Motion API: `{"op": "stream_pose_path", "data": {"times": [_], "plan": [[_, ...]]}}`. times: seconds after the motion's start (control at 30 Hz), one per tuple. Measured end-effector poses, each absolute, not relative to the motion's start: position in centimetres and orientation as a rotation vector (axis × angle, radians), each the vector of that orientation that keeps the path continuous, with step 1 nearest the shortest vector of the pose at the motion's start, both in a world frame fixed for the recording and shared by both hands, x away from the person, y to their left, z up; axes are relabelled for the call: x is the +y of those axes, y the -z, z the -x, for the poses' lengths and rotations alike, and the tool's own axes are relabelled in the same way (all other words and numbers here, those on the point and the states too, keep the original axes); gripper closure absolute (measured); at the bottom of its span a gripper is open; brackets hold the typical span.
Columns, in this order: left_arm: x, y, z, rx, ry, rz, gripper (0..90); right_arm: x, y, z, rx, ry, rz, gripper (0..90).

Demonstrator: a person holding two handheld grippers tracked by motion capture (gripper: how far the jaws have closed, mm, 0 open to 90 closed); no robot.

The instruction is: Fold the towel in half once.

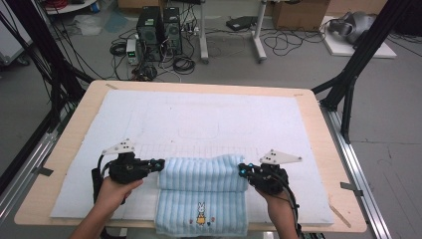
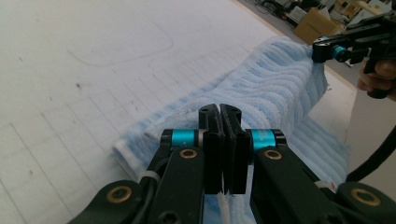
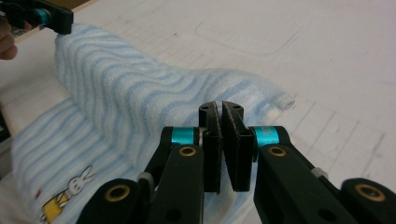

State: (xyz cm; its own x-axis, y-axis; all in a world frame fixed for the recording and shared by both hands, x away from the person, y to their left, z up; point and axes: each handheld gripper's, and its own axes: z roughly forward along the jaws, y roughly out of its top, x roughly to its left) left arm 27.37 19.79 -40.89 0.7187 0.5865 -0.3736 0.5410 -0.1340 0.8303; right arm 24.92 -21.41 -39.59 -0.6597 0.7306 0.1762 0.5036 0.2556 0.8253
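Blue-and-white striped terry makes up the towel (image 1: 201, 199), which lies at the near edge of the table (image 1: 318, 124), its front hem hanging a little over the rim. Closest to the person, the flat lower layer carries a small embroidered rabbit (image 1: 201, 209) near the middle of the hem; the right gripper view catches the same rabbit (image 3: 77, 183) at its lower left. Above that layer the far part of the towel has been folded back toward the person, forming a raised band across the cloth.

At the 2 ends of that band sit the grippers. The left gripper (image 1: 158, 164) meets the band's left end, and in the left gripper view its jaws are pressed together on a pinch of towel (image 2: 261, 93), with a white edge of cloth showing below them. The right gripper (image 1: 243, 171) meets the band's right end; in the right gripper view its jaws are likewise clamped on the fabric (image 3: 140, 107), the cloth rising in a ridge toward the other hand.

Beyond the towel spreads a white mat (image 1: 209, 114) marked with faint grid lines and a rounded outline. Past the table's far edge, on the grey floor, stand 2 black computer towers (image 1: 159, 30) among loose cables.
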Motion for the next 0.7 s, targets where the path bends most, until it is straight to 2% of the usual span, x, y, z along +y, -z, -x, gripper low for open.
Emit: {"op": "stream_pose_path", "data": {"times": [0.37,0.4,0.43,0.47,0.5,0.53,0.7], "plan": [[19.6,43.0,-26.1,0.881,0.004,-1.881,86.0,-21.2,42.6,-23.0,2.380,-1.241,-1.202,84.6],[19.8,43.0,-26.1,0.893,-0.014,-1.868,82.7,-21.2,42.7,-22.9,2.380,-1.226,-1.199,81.4],[20.0,43.0,-26.2,0.921,-0.040,-1.850,73.2,-21.3,42.6,-22.8,2.354,-1.217,-1.199,74.8],[20.3,42.9,-26.5,0.953,-0.059,-1.820,61.8,-21.5,42.5,-22.8,2.324,-1.237,-1.214,71.8],[20.6,42.9,-26.8,0.980,-0.080,-1.786,54.5,-21.8,42.2,-22.9,2.291,-1.267,-1.227,68.5],[20.9,42.8,-27.0,0.998,-0.098,-1.758,51.0,-22.0,41.9,-23.0,2.247,-1.283,-1.232,65.6],[21.1,42.6,-28.6,1.024,-0.136,-1.712,54.8,-23.0,41.0,-24.5,2.119,-1.300,-1.267,66.0]]}}
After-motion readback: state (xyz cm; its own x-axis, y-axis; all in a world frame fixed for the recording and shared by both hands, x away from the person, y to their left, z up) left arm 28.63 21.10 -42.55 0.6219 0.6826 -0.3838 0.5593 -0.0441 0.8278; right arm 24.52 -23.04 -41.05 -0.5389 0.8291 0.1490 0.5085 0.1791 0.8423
